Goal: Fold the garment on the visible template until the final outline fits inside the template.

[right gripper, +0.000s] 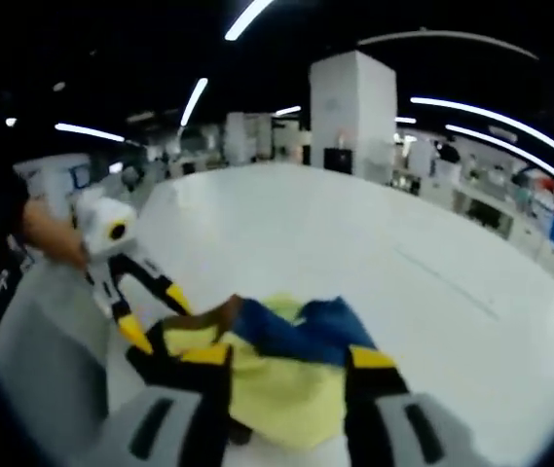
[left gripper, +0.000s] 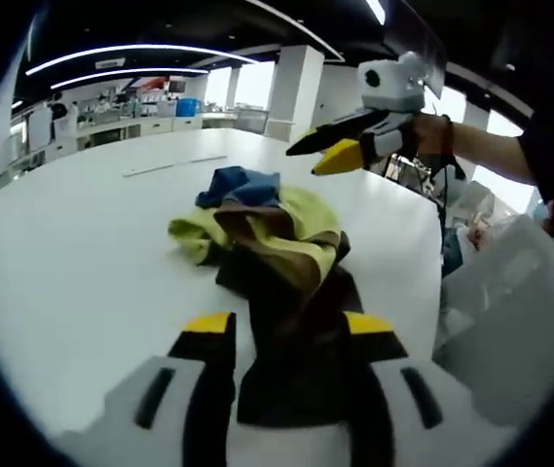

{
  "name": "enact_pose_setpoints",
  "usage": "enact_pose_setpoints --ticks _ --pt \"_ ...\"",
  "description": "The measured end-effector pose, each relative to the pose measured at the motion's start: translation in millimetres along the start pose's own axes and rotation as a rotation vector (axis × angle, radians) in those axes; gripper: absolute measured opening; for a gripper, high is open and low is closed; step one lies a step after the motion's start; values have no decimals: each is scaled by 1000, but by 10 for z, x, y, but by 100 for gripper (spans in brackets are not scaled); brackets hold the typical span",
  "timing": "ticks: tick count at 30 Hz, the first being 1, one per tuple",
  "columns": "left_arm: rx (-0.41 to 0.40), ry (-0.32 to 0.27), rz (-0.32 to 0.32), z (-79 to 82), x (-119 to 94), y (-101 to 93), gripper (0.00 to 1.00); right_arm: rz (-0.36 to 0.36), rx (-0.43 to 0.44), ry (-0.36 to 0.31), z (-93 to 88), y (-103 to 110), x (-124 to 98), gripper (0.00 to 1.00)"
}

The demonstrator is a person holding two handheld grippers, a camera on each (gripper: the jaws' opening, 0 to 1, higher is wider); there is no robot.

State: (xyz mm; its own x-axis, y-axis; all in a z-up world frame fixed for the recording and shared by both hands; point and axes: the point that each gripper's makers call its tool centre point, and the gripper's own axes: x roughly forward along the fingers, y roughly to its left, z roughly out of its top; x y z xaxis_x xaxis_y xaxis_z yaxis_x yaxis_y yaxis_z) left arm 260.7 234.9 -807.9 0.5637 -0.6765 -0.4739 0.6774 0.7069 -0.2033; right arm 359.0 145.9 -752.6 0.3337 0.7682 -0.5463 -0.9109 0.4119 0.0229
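In the left gripper view, your left gripper sits low over the white table, its jaws parted with the dark end of the garment lying between them. Whether they pinch that cloth or merely straddle it, you cannot tell from here. The garment lies bunched in the middle of the table, a rumpled heap of yellow-green, brown and blue, not laid flat. Further right in that view, your right gripper hangs in the air above and beyond the heap, clear of the cloth, its yellow-tipped jaws nearly together and holding nothing.

In the right gripper view, the left gripper shows at the left, down at the garment's dark edge, while the right gripper's own jaws frame the yellow and blue folds.

No template outline is visible on the table. Judging by the crumpled pile, you have barely begun: spreading, flattening and every fold remain.
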Motion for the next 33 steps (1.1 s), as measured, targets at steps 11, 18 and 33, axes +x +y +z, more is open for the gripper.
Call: enact_pose_setpoints --ticks 11,18,33 --pt "16 31 -7 -104 176 8 27 40 -97 90 -138 -55 242 29" --pt "-35 27 -14 -87 213 69 12 27 -117 98 -173 -167 321 17" --pt "-112 -14 -25 20 137 -12 0 64 -157 125 -264 -113 302 0"
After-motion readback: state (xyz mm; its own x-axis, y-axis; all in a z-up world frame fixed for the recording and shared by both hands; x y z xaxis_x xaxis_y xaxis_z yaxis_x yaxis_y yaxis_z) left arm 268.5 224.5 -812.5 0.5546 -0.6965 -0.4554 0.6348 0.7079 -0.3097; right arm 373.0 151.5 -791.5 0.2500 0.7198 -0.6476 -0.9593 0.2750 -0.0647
